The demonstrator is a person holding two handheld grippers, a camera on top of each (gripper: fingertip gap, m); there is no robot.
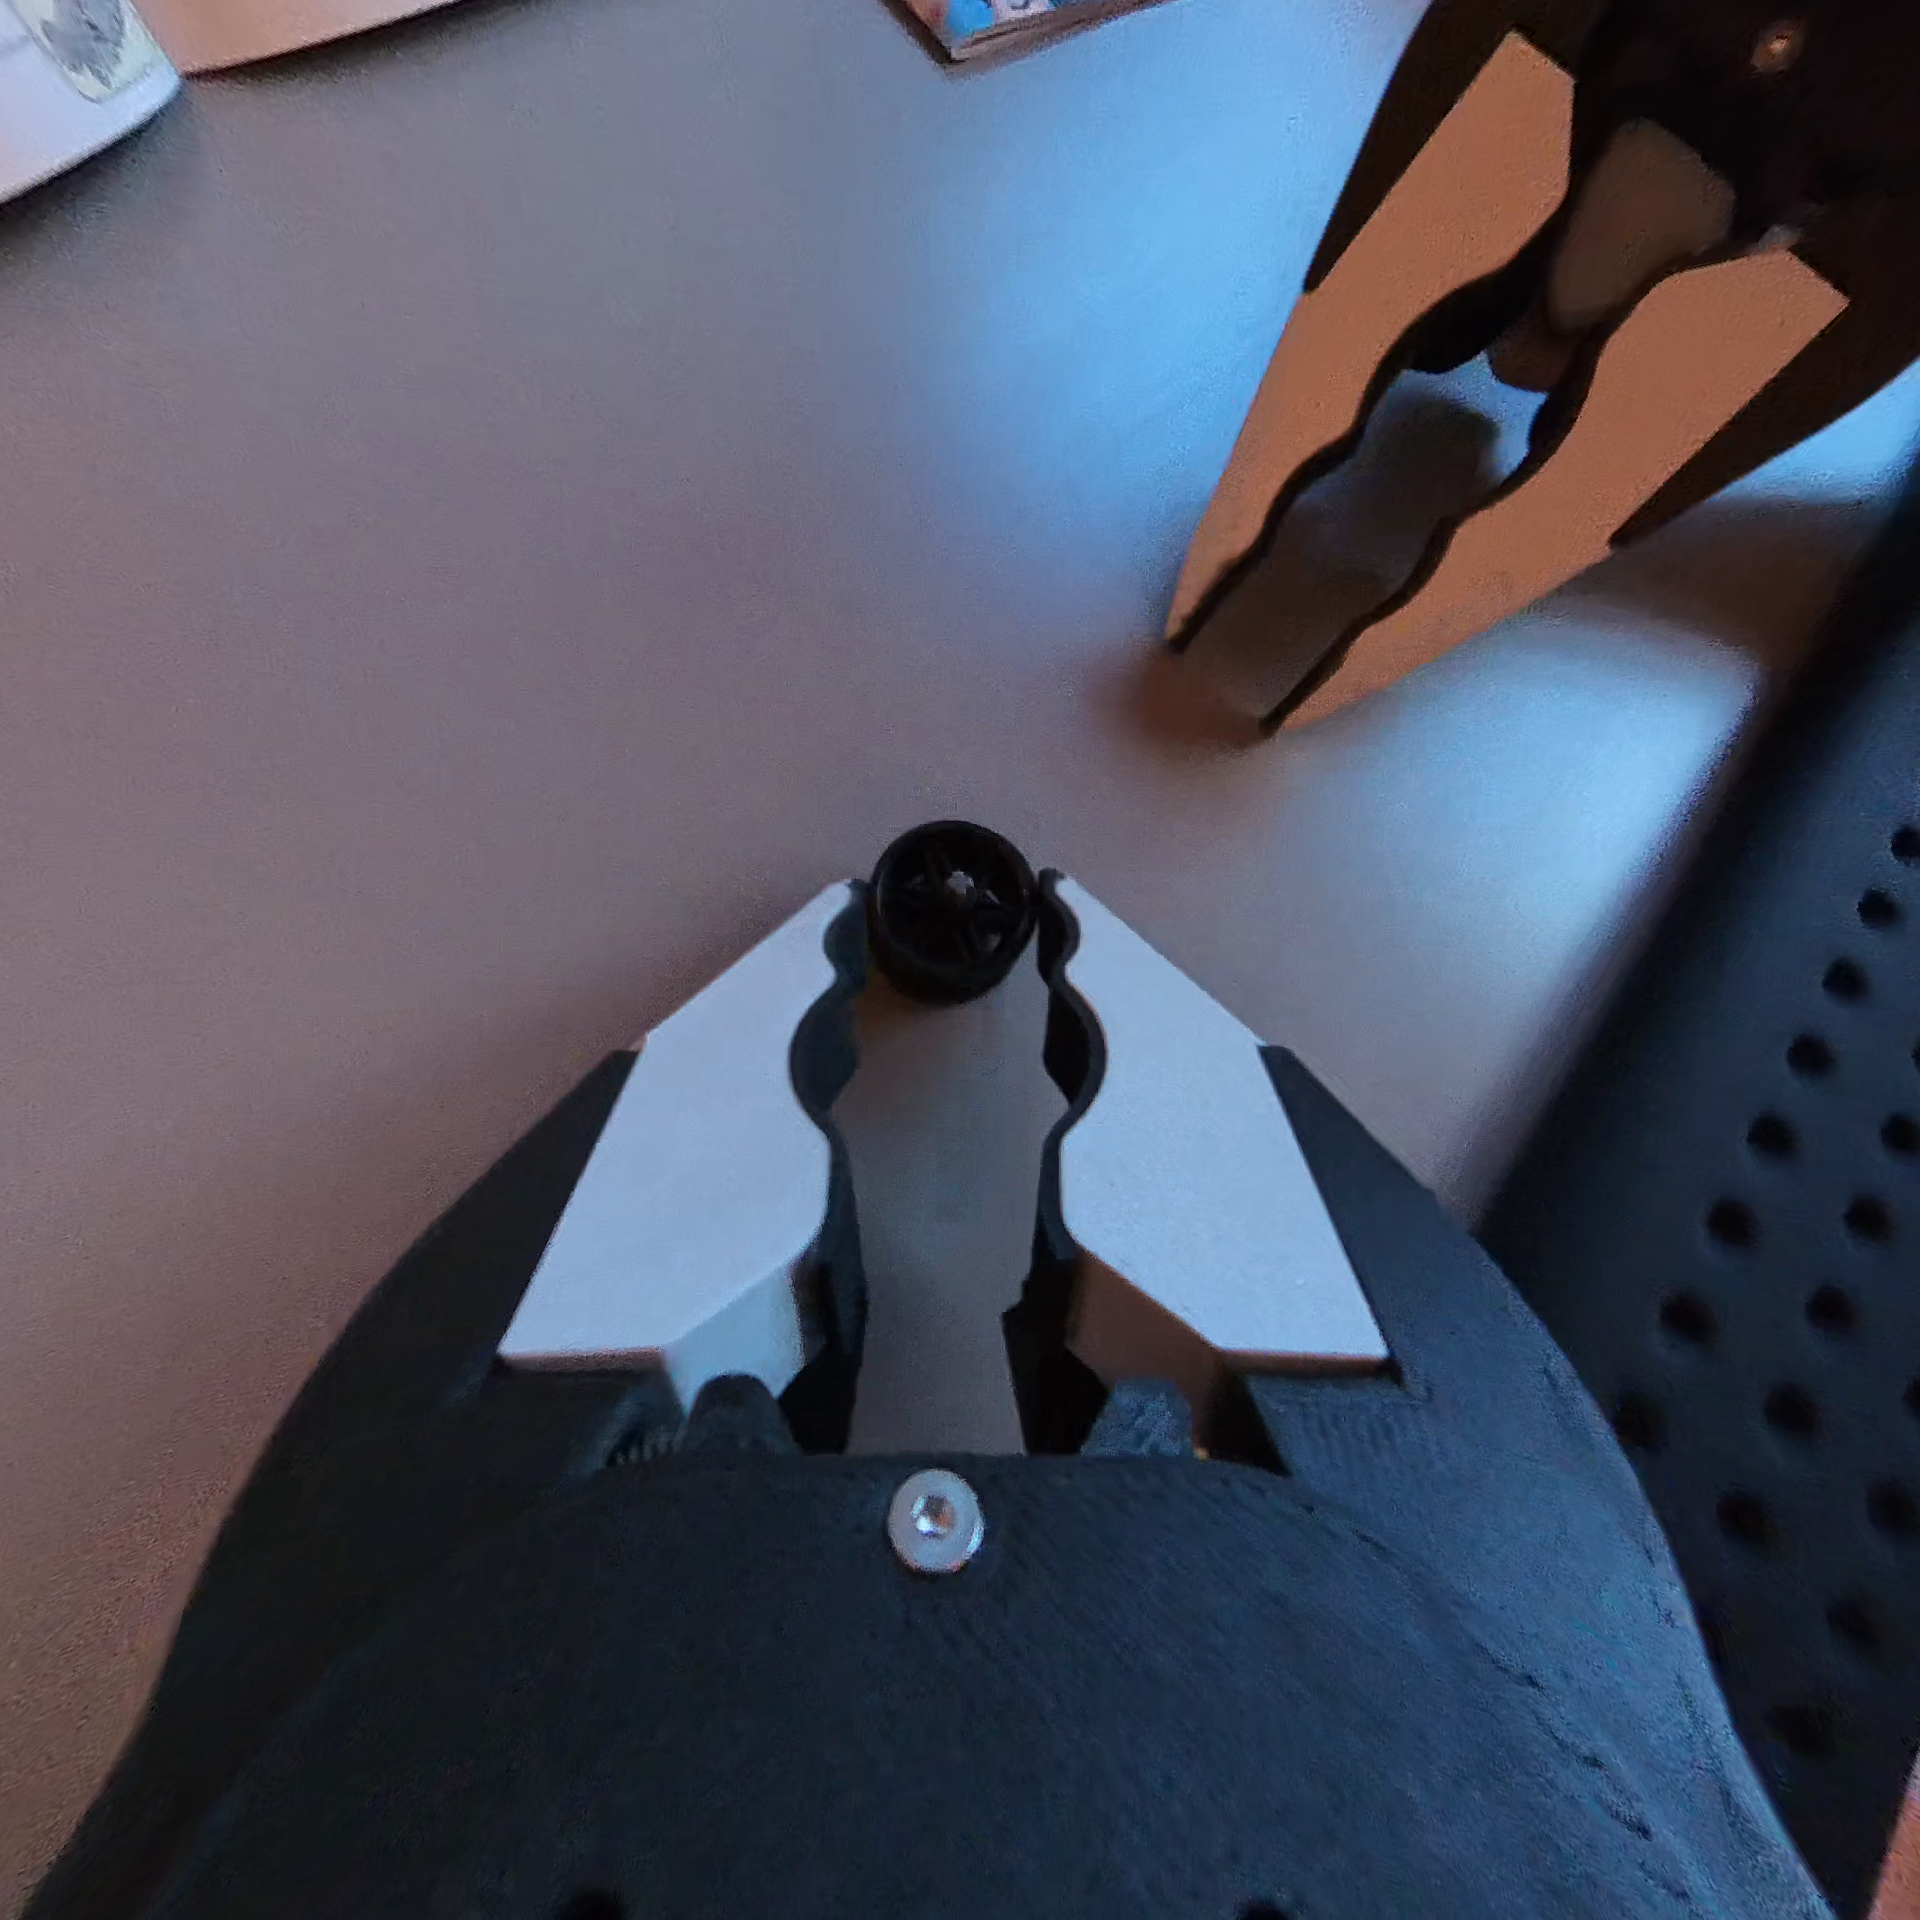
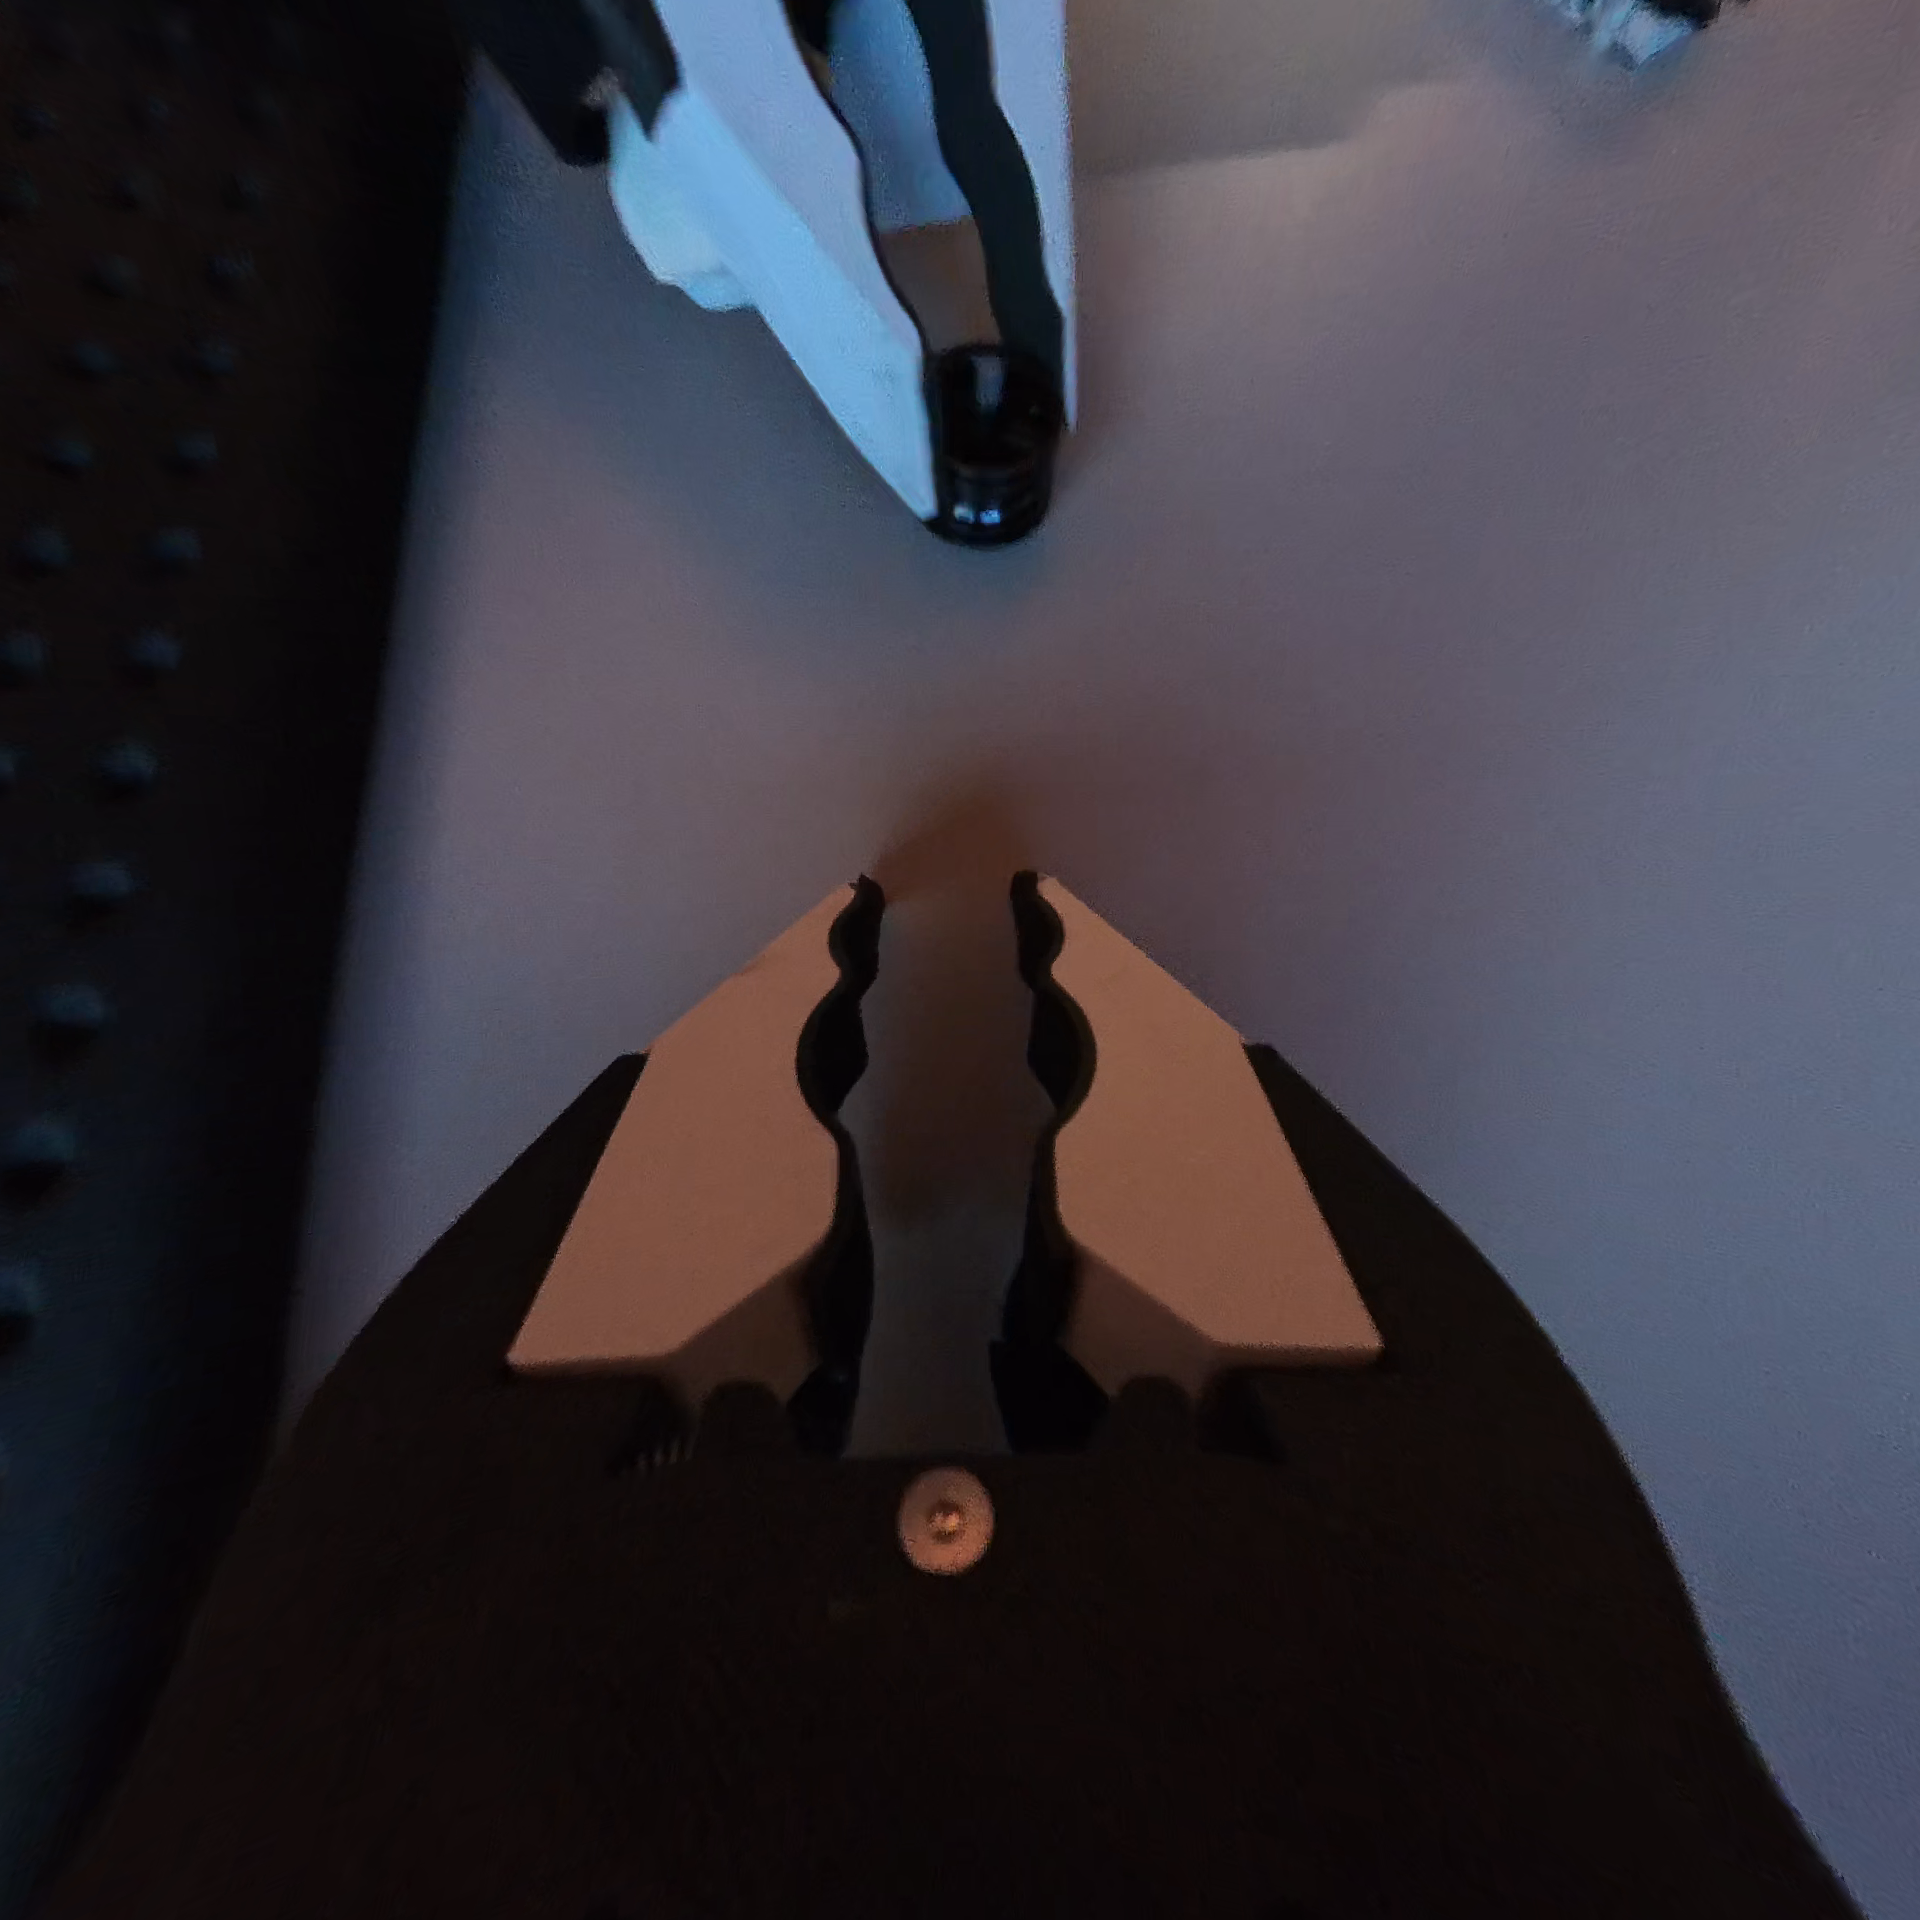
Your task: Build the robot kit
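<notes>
My left gripper (image 1: 951, 888) is shut on a small black spoked wheel (image 1: 953, 914), pinched between its white fingertips just above the grey-brown tabletop (image 1: 520, 623). My right gripper (image 2: 945, 883) has orange-lit fingers a narrow gap apart with nothing between them, its tips close to the table. In the left wrist view the right gripper (image 1: 1221, 681) is to the upper right, pointing down at the table. In the right wrist view the left gripper (image 2: 992, 473) is straight ahead, holding the wheel (image 2: 987, 447) at its tips.
A black perforated panel (image 1: 1787, 1195) lies along the right of the left wrist view and shows at the left of the right wrist view (image 2: 156, 623). A white object (image 1: 73, 83), a tan sheet (image 1: 291, 26) and a printed card (image 1: 1018, 21) lie at the far edge. My hands' fingertips stand some 8 centimeters from each other. Measured from the fingertips, the printed card (image 1: 1018, 21) is 20 centimeters or so from the right gripper and 25 centimeters from the left.
</notes>
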